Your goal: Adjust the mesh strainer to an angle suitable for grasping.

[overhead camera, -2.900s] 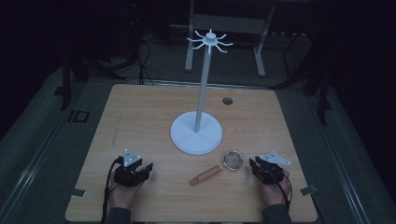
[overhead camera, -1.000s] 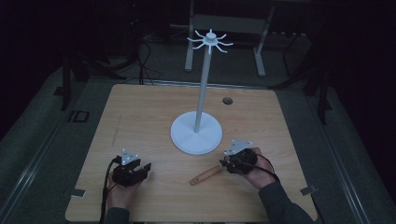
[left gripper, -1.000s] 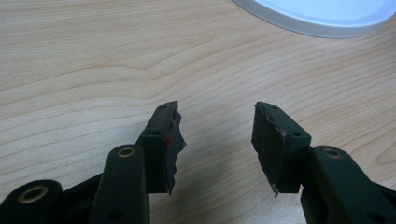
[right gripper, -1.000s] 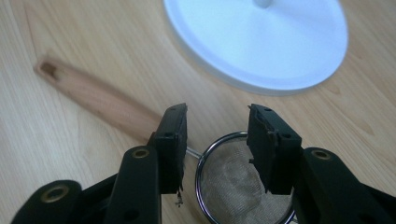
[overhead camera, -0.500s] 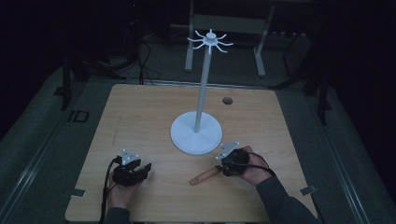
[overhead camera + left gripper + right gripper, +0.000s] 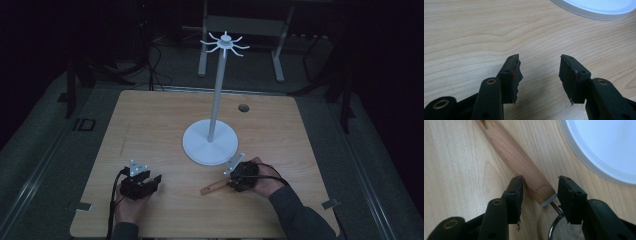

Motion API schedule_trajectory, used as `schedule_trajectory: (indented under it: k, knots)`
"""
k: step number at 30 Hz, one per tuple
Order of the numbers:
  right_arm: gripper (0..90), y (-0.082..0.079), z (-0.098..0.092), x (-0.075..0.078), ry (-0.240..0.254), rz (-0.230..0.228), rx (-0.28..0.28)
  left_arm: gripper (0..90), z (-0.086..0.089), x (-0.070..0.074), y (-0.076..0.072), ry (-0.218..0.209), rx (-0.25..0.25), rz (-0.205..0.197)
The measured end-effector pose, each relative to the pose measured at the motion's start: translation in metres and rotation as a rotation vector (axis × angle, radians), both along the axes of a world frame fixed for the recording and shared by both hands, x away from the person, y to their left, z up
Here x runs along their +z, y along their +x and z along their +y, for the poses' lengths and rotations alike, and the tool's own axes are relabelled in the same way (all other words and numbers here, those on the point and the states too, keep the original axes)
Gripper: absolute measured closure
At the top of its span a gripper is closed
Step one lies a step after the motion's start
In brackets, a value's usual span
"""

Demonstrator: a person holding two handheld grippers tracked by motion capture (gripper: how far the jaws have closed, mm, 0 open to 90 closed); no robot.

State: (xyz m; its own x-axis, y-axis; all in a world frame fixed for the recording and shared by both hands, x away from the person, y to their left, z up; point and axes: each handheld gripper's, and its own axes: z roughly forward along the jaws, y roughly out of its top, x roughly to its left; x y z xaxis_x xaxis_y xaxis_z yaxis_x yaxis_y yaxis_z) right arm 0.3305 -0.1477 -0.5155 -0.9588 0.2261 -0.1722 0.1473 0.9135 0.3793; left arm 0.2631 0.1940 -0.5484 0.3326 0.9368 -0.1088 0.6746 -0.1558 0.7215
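A small strainer lies on the wooden table, its wooden handle (image 6: 212, 188) pointing left toward the front. In the right gripper view the handle (image 6: 514, 150) runs up and left, with the metal mesh bowl (image 6: 565, 231) at the bottom. My right gripper (image 6: 540, 181) stands open low over the table, its jaws on either side of the handle's end by the metal collar, with a gap on the right side. From above, my right gripper (image 6: 235, 179) covers the bowl. My left gripper (image 6: 539, 58) is open over bare wood; it rests at the front left (image 6: 146, 181).
A white stand with a round base (image 6: 210, 145) and a tall pole topped by hook arms (image 6: 225, 44) rises mid-table, just behind my right gripper. Its base rim (image 6: 604, 150) lies close to the right jaw. A dark hole (image 6: 243, 107) marks the far tabletop.
My right hand has moved left from the table's right side onto the strainer, settling lower with the jaws around the handle's end. The left hand has stayed put.
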Motion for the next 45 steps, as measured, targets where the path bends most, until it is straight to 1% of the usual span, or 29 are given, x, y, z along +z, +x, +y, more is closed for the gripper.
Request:
schedule_trajectory:
  k: [3,7,10,11,13,16,18,20,23,26,27,29,30,31,32,35,37,40,45]
  knots:
    - [58.5,0.002,0.004,0.001,-0.011,0.005,0.0,51.3,0.0,0.0,0.0,-0.001,0.003,0.0]
    - [65.3,0.005,0.009,0.002,-0.042,0.001,-0.009,51.3,0.0,0.0,0.0,-0.003,0.006,-0.001]
    - [69.8,0.005,0.012,0.003,-0.073,0.001,-0.003,51.3,0.001,0.0,0.0,-0.005,0.007,-0.002]
    - [70.8,0.006,0.013,0.004,-0.083,-0.005,0.01,51.3,0.001,0.0,0.0,-0.004,0.007,-0.001]
    - [70.3,0.005,0.017,0.005,-0.091,-0.003,0.014,51.3,0.0,0.0,0.0,-0.003,0.007,0.001]
    - [63.5,0.006,0.022,0.006,-0.101,-0.005,0.035,51.3,0.0,0.0,0.0,-0.004,0.006,0.001]
    - [59.6,0.008,0.029,0.006,-0.118,-0.019,0.076,51.3,0.001,0.0,0.0,-0.003,0.007,0.0]
    - [58.3,0.008,0.035,0.006,-0.135,-0.017,0.109,51.3,0.001,0.0,0.0,-0.004,0.007,0.0]
    - [58.6,0.012,0.043,0.005,-0.173,0.007,0.13,51.3,0.001,0.0,0.0,-0.008,0.008,-0.001]
    - [62.7,0.017,0.047,0.001,-0.195,0.036,0.143,51.3,0.001,0.001,0.0,-0.012,0.007,-0.002]
    - [63.6,0.018,0.047,0.0,-0.205,0.037,0.138,51.3,0.001,0.0,0.0,-0.013,0.007,-0.002]
    - [66.0,0.02,0.049,-0.001,-0.21,0.033,0.119,51.3,0.001,0.0,0.0,-0.013,0.006,-0.001]
    - [68.2,0.02,0.049,0.0,-0.21,0.041,0.104,51.3,0.001,0.0,0.001,-0.013,0.006,0.0]
    - [68.3,0.021,0.05,0.0,-0.212,0.045,0.098,51.3,0.001,0.0,0.001,-0.013,0.006,0.0]
    - [68.4,0.023,0.05,0.0,-0.212,0.063,0.082,51.3,0.001,0.0,0.001,-0.013,0.006,0.0]
    - [68.3,0.025,0.05,0.001,-0.22,0.072,0.066,51.3,0.001,0.0,0.001,-0.014,0.006,0.0]
    - [67.9,0.027,0.052,0.001,-0.221,0.066,0.065,51.3,0.001,0.0,0.001,-0.013,0.006,0.001]
    - [67.4,0.029,0.053,0.0,-0.214,0.08,0.061,51.3,0.001,0.0,0.001,-0.011,0.005,0.002]
    - [65.5,0.034,0.056,-0.006,-0.242,0.111,0.06,51.3,0.001,0.0,0.001,-0.014,0.007,0.002]
